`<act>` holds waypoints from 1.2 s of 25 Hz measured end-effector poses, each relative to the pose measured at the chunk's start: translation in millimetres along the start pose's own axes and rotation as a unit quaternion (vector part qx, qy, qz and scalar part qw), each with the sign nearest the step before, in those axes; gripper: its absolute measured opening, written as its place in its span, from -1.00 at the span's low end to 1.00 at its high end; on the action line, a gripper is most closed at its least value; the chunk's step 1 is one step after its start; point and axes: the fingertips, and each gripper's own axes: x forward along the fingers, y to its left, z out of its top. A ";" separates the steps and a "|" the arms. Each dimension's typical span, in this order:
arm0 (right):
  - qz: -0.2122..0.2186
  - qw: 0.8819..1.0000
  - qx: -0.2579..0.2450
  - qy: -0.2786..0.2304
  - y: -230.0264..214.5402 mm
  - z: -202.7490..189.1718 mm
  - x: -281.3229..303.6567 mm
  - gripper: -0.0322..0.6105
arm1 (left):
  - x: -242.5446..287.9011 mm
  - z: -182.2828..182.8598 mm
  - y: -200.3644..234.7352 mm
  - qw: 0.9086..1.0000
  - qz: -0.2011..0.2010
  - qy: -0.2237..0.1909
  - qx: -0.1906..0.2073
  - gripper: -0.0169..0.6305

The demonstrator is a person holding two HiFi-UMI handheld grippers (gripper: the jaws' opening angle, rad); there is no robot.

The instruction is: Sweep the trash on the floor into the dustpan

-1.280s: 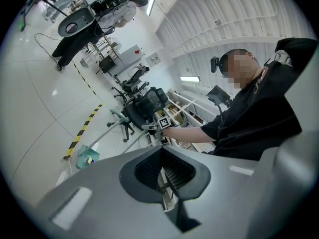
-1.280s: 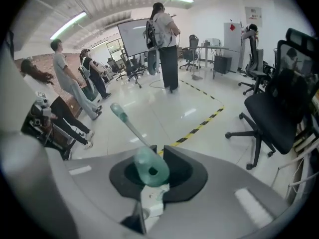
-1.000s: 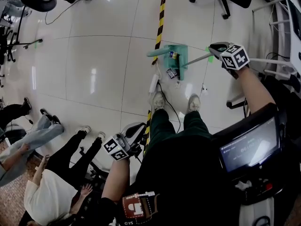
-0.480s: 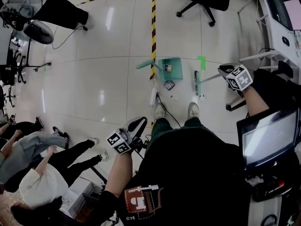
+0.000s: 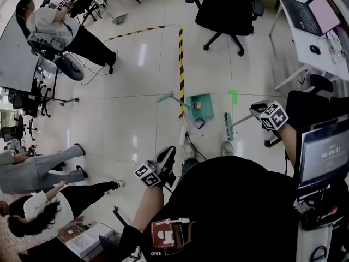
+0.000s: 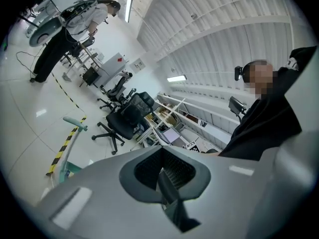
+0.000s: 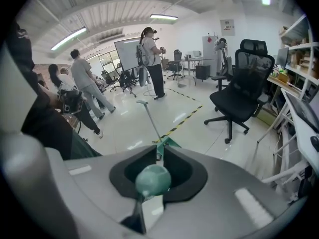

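The green dustpan [image 5: 200,102] lies on the white floor just past my feet, its long handle [image 5: 166,97] angled up to the left. A small piece of trash [image 5: 196,106] lies inside it, and a dark packet [image 5: 199,123] with a white scrap [image 5: 206,137] lies on the floor in front. My right gripper [image 5: 254,111] is shut on the green broom handle, with the broom head [image 5: 228,125] on the floor right of the dustpan. In the right gripper view the handle's round end [image 7: 153,179] sits between the jaws of my right gripper [image 7: 152,185]. My left gripper [image 5: 167,154] hangs shut and empty by my left leg.
Yellow-black tape [image 5: 181,64] runs away from the dustpan. A black office chair [image 5: 226,10] stands beyond it, and a white desk with a laptop [image 5: 305,15] is at the far right. People [image 5: 38,168] sit and stand at the left. A white power strip [image 5: 182,136] lies by my left shoe.
The broom head has been drawn from the dustpan's mouth to the floor on its right. The head view has lifted and takes in more of the room. My left gripper stays by my leg.
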 end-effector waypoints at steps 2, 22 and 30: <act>0.006 1.000 0.004 -0.007 6.7 -5.9 -6.7 -0.77 | -3.4 -7.3 -7.8 1.000 0.003 0.002 0.004 -0.96; -0.131 0.989 0.053 -0.036 221.0 -46.6 -79.0 -0.77 | -222.1 -29.7 -0.6 0.990 -0.111 0.051 0.064 -0.96; -0.118 0.993 0.015 -0.005 282.8 -134.4 -118.3 -0.77 | -203.7 -58.5 -68.0 0.978 -0.162 0.069 0.110 -0.96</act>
